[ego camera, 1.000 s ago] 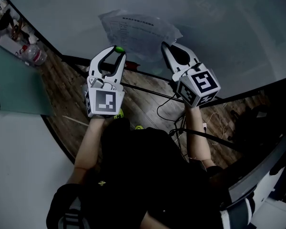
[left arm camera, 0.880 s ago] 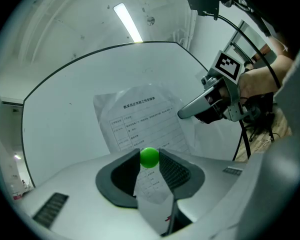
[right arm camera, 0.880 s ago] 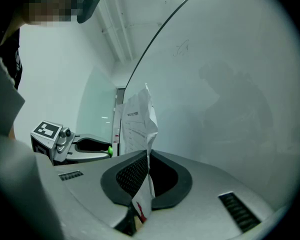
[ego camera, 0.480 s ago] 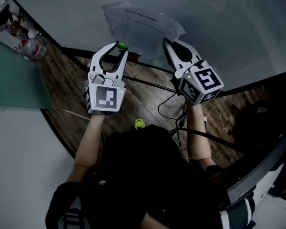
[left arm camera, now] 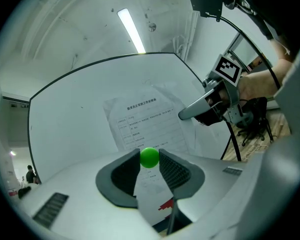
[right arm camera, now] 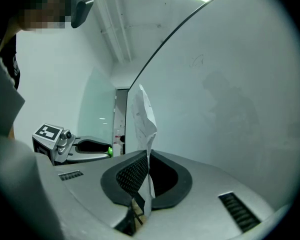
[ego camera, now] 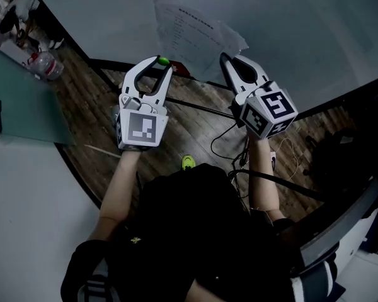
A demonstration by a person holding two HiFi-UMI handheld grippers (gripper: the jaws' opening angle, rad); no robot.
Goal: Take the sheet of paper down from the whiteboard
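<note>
The printed sheet of paper (ego camera: 198,33) hangs crumpled in front of the whiteboard (ego camera: 302,24). My right gripper (ego camera: 225,58) is shut on the sheet's lower right edge. In the right gripper view the paper (right arm camera: 144,116) rises edge-on from between the pads of the right gripper (right arm camera: 149,156), bent away from the board. My left gripper (ego camera: 162,62) is below the sheet's left side, shut on a small round green magnet (ego camera: 164,61). In the left gripper view the magnet (left arm camera: 149,157) sits between the tips, with the paper (left arm camera: 147,124) behind it.
A clear bottle (ego camera: 45,65) and clutter lie at the far left by a green panel (ego camera: 19,106). The whiteboard's black stand bar (ego camera: 195,107) and loose cables (ego camera: 223,142) cross the wooden floor. A dark chair (ego camera: 340,162) stands at the right.
Both grippers have slid a little to the right along the board, and the paper has moved with the right one. Both grips are unchanged.
</note>
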